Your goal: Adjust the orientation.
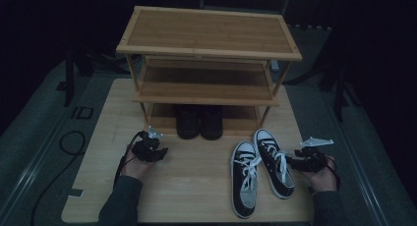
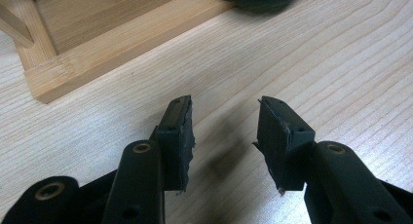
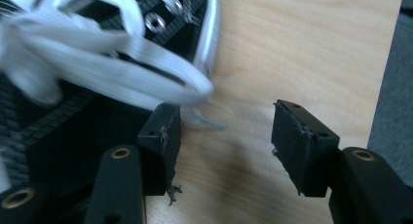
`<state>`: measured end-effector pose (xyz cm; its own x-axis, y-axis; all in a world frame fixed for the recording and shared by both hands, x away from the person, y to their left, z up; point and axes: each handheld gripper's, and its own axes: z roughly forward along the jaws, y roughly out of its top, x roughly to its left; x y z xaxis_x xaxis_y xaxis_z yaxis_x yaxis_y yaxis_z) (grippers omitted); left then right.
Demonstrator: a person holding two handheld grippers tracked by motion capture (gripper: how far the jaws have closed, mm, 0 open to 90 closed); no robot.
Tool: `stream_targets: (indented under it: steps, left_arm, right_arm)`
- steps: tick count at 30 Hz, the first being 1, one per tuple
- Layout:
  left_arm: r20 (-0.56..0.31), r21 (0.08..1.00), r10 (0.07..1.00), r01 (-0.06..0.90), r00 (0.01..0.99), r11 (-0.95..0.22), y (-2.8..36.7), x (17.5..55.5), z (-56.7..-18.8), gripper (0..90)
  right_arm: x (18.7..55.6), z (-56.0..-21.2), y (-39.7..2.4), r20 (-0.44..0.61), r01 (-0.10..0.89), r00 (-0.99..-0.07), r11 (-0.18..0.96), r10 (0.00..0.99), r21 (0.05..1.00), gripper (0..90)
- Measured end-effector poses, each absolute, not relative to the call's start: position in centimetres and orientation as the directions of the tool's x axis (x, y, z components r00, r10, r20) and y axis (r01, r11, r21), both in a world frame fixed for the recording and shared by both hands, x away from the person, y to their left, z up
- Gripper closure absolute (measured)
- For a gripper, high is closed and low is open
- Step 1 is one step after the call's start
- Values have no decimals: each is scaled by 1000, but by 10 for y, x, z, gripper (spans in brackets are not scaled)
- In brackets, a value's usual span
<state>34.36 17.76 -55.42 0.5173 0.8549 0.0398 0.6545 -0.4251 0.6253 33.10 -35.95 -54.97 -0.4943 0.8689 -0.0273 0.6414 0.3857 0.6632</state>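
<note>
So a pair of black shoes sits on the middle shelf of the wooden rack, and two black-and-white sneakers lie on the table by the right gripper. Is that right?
Not quite. The black shoes sit on the bottom shelf of the wooden rack, not the middle one; the high view shows the middle shelf bare. The rest holds: the two black-and-white sneakers lie on the table by the right gripper.

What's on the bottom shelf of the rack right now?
A pair of dark shoes stands side by side on the bottom shelf, toes toward the person. Their heels and the shelf's back are hidden under the middle shelf.
</note>
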Motion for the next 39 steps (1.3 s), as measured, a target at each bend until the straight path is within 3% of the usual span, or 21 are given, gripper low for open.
stream_targets:
  steps: [8, 17, 30, 39]
  left_arm:
    - [33, 613, 856, 666, 516, -425, 180, 345, -555, 572]
    - [39, 593, 854, 676, 520, -438, 178, 347, -560, 552]
    - [34, 591, 855, 679, 518, -435, 177, 347, -562, 534]
    - [31, 591, 856, 681, 516, -432, 178, 348, -562, 524]
  right_arm:
    - [338, -522, -344, -84, 584, -574, 479, 815, 655, 451]
    - [336, -496, -334, -88, 542, -618, 505, 781, 672, 489]
    - [327, -475, -308, -97, 481, -686, 549, 721, 684, 509]
    - [319, -475, -284, -88, 463, -734, 592, 673, 660, 474]
